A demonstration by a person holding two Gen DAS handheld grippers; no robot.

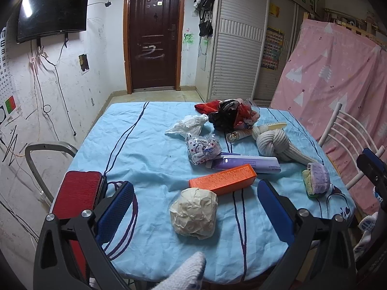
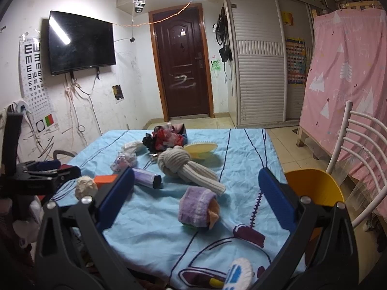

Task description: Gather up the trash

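Note:
My left gripper (image 1: 196,209) stands open low over the near edge of the blue-covered table (image 1: 135,149). A crumpled beige paper ball (image 1: 193,213) lies between its blue pads, untouched. Beyond it lie an orange carton (image 1: 222,178), a purple carton (image 1: 249,163), a spotted wrapper (image 1: 203,150), a white plastic bag (image 1: 187,125) and dark red-and-black wrappers (image 1: 229,114). My right gripper (image 2: 196,200) is open too, above a rolled purple sock (image 2: 197,207). A yellow bin (image 2: 314,188) stands just right of the table.
A knotted beige cloth (image 2: 183,166), a yellow comb (image 2: 200,149) and a small bottle (image 1: 238,135) share the table. A red brush (image 1: 77,191) sits at its left corner. A white metal chair (image 2: 358,164) and a pink curtain (image 2: 346,72) stand on the right.

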